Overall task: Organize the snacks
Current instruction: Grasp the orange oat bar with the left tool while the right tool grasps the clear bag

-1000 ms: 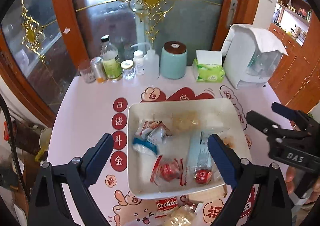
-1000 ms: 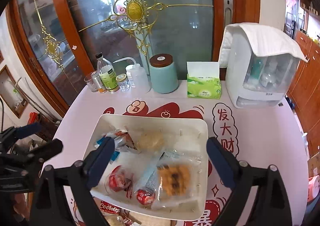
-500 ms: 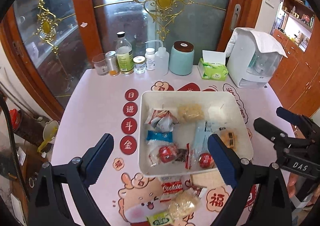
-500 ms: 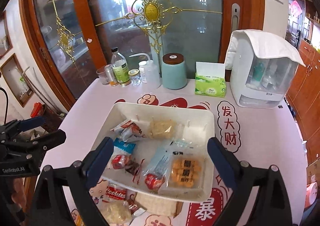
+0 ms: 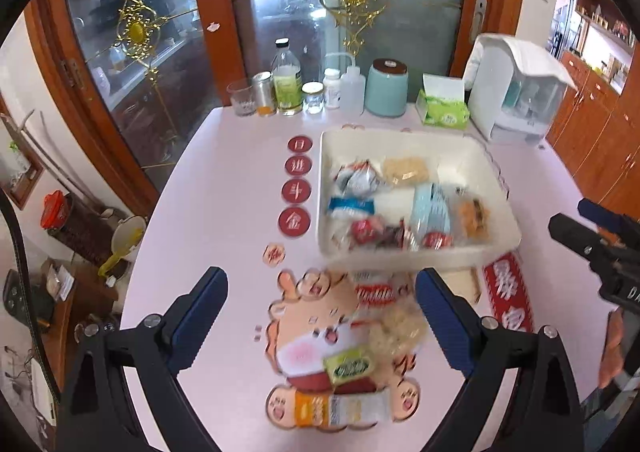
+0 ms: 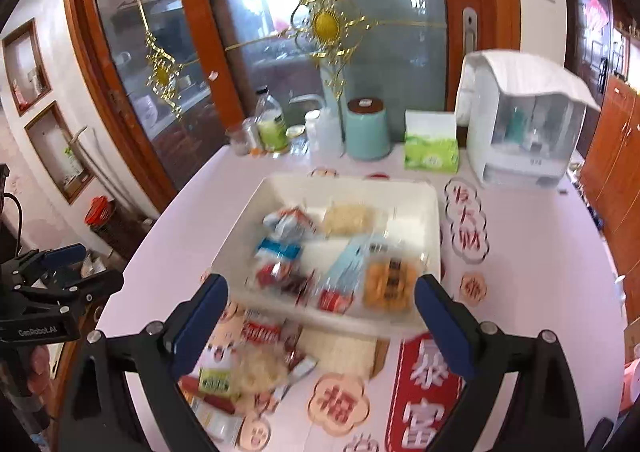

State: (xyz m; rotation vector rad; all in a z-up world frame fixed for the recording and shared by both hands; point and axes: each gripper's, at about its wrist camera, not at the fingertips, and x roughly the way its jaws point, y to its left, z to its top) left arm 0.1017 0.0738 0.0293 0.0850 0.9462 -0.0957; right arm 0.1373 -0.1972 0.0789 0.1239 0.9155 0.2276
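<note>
The left gripper [image 5: 322, 316] has its jaws wide apart and holds nothing. The right gripper [image 6: 320, 318] is the same, jaws spread and empty. A white tray [image 5: 404, 141] sits on the pink tabletop [image 5: 224, 187], past the tips of both pairs of jaws. Many snack packs lie inside it. A few loose snacks [image 5: 394, 332] lie on the tabletop in front of the tray, seen between the left jaws and under them. One is a small green pack [image 5: 351, 364]. In the right view the loose snacks [image 6: 256, 368] lie nearer the left-hand jaw. The jaws touch none of them.
</note>
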